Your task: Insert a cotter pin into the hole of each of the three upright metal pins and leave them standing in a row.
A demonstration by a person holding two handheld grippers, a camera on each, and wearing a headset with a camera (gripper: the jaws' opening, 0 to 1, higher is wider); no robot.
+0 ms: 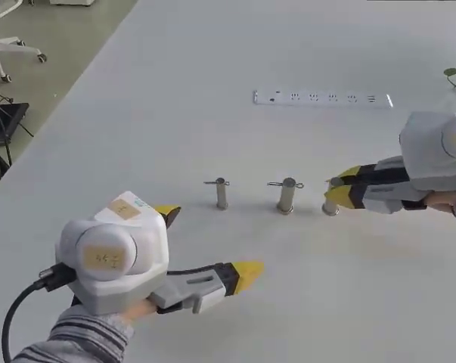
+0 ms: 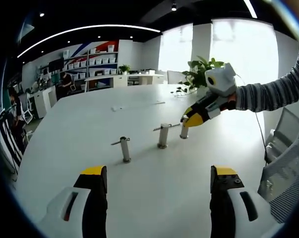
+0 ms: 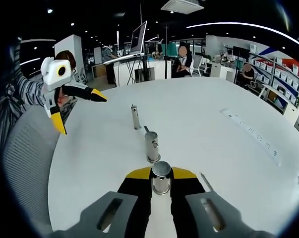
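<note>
Right gripper (image 3: pixel 161 173) is closed on the end pin (image 3: pixel 161 182), a yellow finger touching each side, with the pin upright between them. Middle pin (image 3: pixel 151 145) and far pin (image 3: pixel 135 117) stand in line beyond the fingertips, each with a cotter pin (image 1: pixel 285 184) through its top. Left gripper (image 1: pixel 207 242) is spread wide and holds nothing. The row stands well ahead of its fingers on the table (image 1: pixel 212 91).

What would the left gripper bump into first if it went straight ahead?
Probably the middle pin. It stands almost dead ahead, in line with the gap between the open jaws of the left gripper. Depth is hard to judge, so it might just miss it.
</note>
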